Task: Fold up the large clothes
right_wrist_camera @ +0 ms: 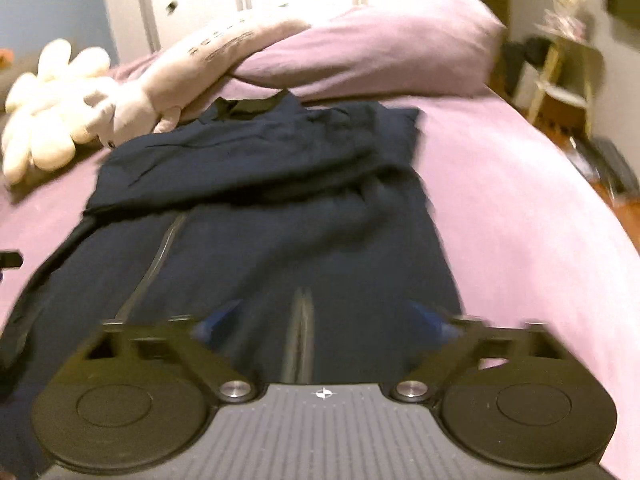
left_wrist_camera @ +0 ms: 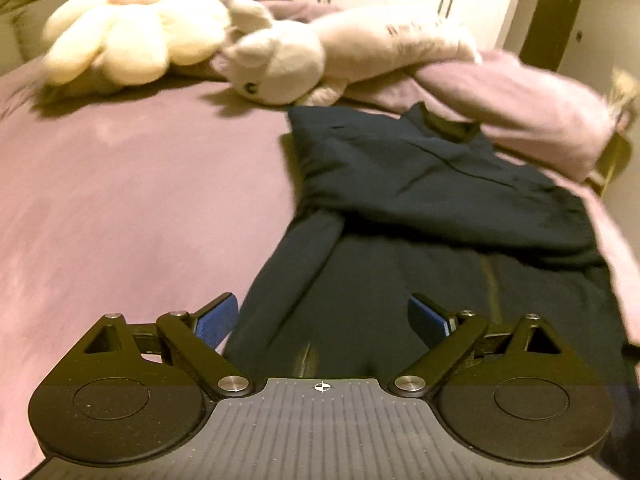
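Roughly midway: dark navy garment (left_wrist_camera: 420, 208) lies flat on the bed (left_wrist_camera: 132, 200), on the mauve sheet, its collar end toward the pillow (right_wrist_camera: 392, 52) and plush toys (left_wrist_camera: 132, 32). Sides look already turned in, giving a long narrow strip; a sleeve or folded band lies crosswise over the upper part, and a lighter seam or zip line runs lengthwise down the lower part. Edges fairly straight, a few wrinkles near the cross fold.

Left gripper (left_wrist_camera: 322, 320) is wide open, blue pads apart, nothing between them, hanging over the near hem end of the cloth. Right gripper (right_wrist_camera: 324, 320) also fully spread, blurred, empty, above the same lower part near its right edge. Neither one touches the fabric as far as visible.

Left to do, judging by the shape: bring the near end up toward the collar, maybe in two folds, then flatten. Final compact bundle not yet made
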{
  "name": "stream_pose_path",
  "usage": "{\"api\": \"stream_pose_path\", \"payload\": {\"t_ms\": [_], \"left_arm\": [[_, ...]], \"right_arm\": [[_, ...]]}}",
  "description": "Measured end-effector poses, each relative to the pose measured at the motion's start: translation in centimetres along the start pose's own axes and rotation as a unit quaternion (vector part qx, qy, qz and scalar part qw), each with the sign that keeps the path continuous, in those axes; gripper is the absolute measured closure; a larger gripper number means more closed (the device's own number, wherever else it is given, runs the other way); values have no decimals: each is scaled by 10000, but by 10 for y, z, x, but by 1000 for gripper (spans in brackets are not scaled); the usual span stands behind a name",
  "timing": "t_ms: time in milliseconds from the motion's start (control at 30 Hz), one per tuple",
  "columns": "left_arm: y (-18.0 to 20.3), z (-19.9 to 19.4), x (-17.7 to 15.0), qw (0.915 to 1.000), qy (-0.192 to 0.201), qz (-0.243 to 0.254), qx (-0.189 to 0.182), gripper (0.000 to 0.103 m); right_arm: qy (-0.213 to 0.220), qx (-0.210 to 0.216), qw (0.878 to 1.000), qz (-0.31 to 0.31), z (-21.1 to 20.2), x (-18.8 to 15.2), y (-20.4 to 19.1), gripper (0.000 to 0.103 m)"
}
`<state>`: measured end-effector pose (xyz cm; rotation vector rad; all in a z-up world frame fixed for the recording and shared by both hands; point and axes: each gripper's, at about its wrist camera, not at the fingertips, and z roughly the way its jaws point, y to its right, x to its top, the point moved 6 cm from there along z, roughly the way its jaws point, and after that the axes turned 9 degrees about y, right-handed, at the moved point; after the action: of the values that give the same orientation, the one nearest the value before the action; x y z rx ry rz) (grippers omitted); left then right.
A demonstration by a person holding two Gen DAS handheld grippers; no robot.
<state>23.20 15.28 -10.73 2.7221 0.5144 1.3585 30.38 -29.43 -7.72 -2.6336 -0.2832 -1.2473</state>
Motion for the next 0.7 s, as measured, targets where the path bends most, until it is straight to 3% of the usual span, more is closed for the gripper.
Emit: {"api": "stream_pose_path", "payload": {"t_ms": [133,233,333,400,467,533,600,700], "left_arm": [[-49,-71,-29,9991,-20,-391,185,7],[-81,-107,-47,9976,-53,-611,331,7],[-98,-128,-65,9977,-173,-528,387,7],[-103,-137,-72,9985,-137,-317,435,7],[-106,-143,-79,9989,-171,-319,298,7],[-107,-141,-88,9981,-313,-522,92,7],[-106,-139,-96,9971,-404,-633,-106,7],[-101,-132,-103,9965,-519,-597,-279,7]], "right_arm": [[-12,-151,9961,870,-66,-36,35,4],[311,-201,9873,1545,-93,-51,61,4],[344,54,9858,1641,-103,-63,70,4],[186,175,9904,1361,-106,-70,69,4],[154,-12,9916,1284,-109,-73,73,4],[-187,-55,9856,1677,-107,-79,82,4],[-294,55,9757,2170,-104,-85,92,4],[-392,80,9694,2424,-106,-95,102,4]]}}
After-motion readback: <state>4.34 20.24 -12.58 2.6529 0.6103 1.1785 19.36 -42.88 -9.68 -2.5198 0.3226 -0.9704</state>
